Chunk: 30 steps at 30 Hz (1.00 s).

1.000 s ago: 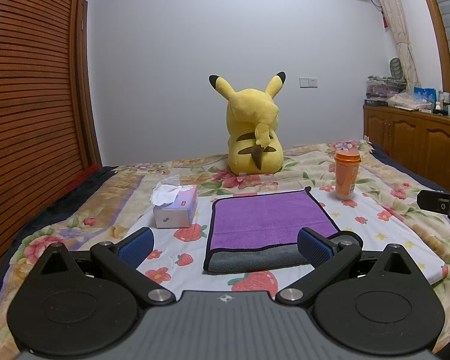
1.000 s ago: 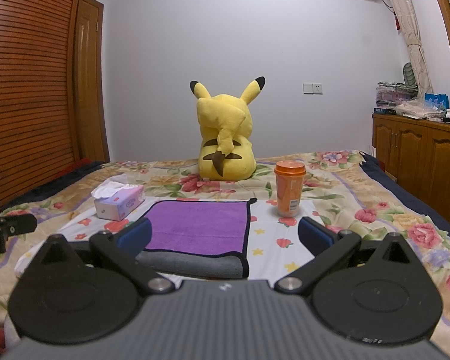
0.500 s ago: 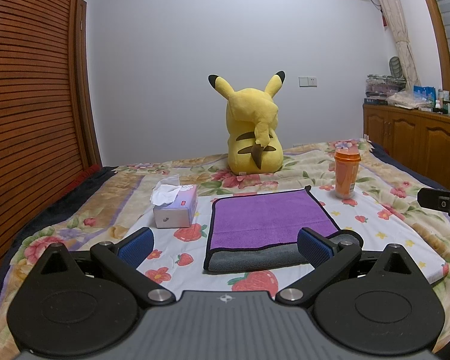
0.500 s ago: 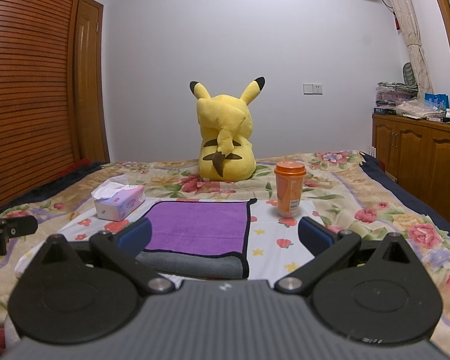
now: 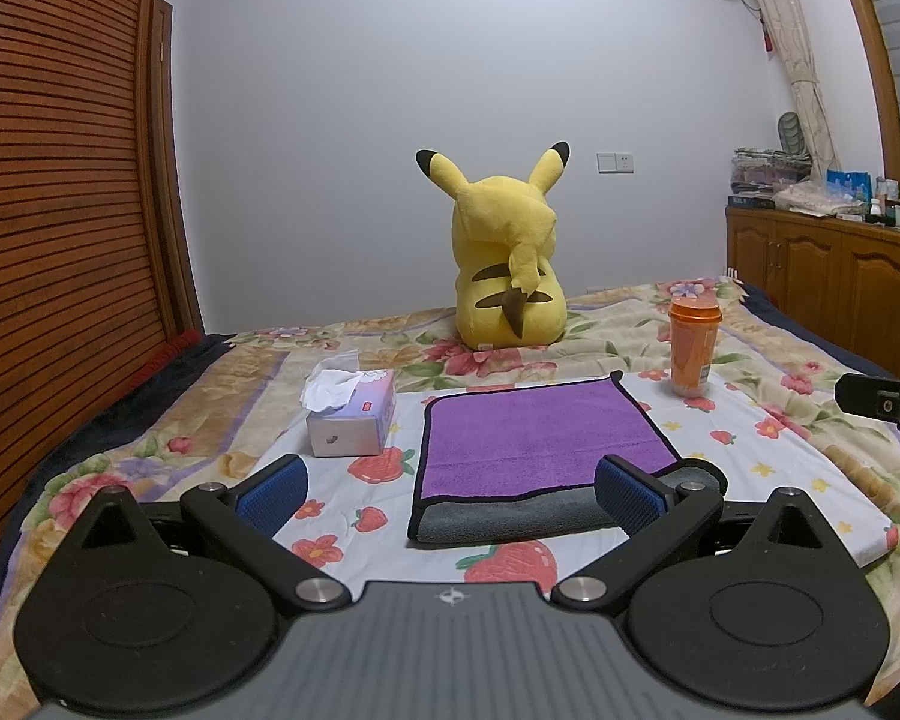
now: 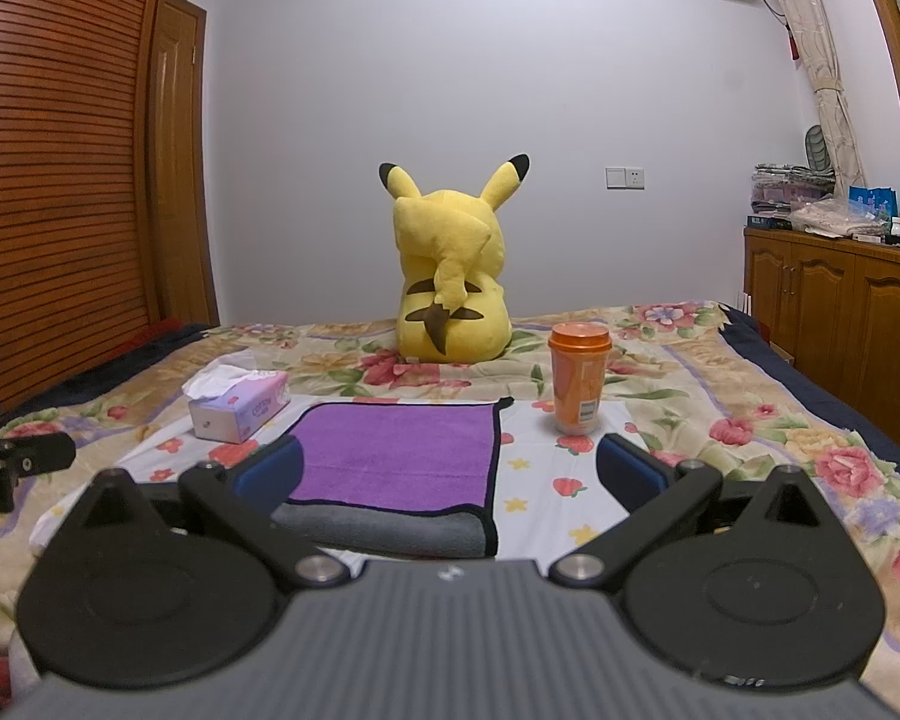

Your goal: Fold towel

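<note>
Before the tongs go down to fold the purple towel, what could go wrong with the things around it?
1. The orange cup stands upright near the towel's far right corner; a swinging cloth or the right tongs might tip it.
2. The tissue box lies close to the towel's left side, so the left tongs could push it.
3. The near edge already shows a grey layer; grasping only one layer may spoil the fold.

Obstacles on bed point(image 5: 780, 480): tissue box point(image 5: 351, 417) just left of towel point(image 5: 534, 432); orange cup point(image 5: 693, 348) near its far right corner; plush toy point(image 5: 507, 276) behind. Near side open.
</note>
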Motion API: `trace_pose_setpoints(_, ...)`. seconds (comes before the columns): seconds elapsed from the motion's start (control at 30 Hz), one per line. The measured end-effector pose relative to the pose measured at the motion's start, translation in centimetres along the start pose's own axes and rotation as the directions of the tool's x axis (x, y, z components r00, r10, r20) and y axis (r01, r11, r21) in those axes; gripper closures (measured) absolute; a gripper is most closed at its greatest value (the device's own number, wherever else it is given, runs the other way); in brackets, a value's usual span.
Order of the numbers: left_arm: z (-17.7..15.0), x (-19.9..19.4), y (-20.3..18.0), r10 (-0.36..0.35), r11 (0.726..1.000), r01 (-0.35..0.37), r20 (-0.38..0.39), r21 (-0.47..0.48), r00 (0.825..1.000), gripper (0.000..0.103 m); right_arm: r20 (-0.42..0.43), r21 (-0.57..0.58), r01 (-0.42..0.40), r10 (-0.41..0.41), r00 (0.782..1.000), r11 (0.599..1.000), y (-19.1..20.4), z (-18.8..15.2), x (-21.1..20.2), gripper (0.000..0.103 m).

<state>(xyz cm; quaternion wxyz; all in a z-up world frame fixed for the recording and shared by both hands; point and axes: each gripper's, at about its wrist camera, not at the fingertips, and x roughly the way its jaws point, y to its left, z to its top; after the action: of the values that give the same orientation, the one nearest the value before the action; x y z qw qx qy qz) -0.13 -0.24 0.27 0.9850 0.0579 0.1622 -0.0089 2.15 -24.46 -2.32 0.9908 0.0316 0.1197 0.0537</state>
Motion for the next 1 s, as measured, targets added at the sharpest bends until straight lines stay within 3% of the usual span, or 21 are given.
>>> trace_pose_setpoints(1.0, -0.4, 0.9, 0.3, -0.007, 1.0, 0.008, -0.035, 0.008, 0.999, 0.0, -0.013, -0.012, -0.002, 0.002, 1.0, 1.0, -0.2, 0.1, 0.4, 0.0)
